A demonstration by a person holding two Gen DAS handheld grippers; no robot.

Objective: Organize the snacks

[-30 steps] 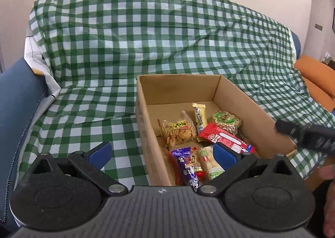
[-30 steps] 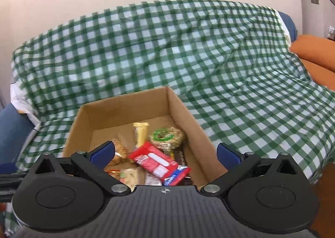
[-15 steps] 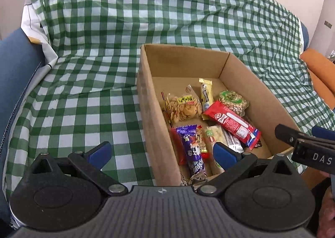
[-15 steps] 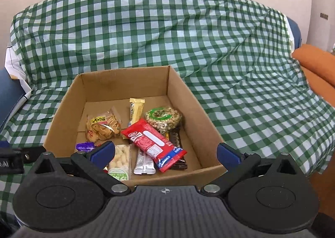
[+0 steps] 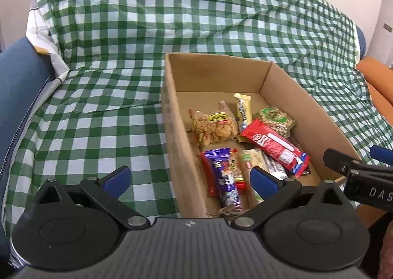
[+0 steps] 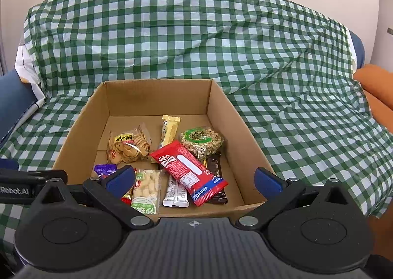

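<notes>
On the green-and-white checked cloth (image 6: 270, 63) draped over what looks like a sofa, we've got an open cardboard box (image 6: 157, 97) sitting with all the snacks piled inside it. We're holding both grippers just in front of the box's near edge, neither touching anything. Our left gripper (image 5: 190, 177) has its jaws wide apart and empty, straddling the box's left wall, so one blue pad (image 5: 116, 178) hangs over the cloth and the other over the snacks. Our right gripper (image 6: 194, 179) is spread wide too, nothing in it, lined up with the box opening. Inside, the red wrapper (image 6: 189, 168) lies diagonally on top of the pile, overlapping a silver packet (image 6: 175, 192) and a dark brown bar (image 6: 217, 180). Behind it there's a clear bag of small biscuits (image 6: 127, 145) with a yellow label on the left, a pale yellow bar (image 6: 169, 129) in the middle, and a round bag of nuts (image 6: 201, 140) with a green label on the right. Near the front left we can see a purple packet (image 5: 224, 180), and a green-labelled pack of white puffs (image 6: 146, 189) beside it. An orange cushion (image 6: 375, 82) peeks in at the far right.
</notes>
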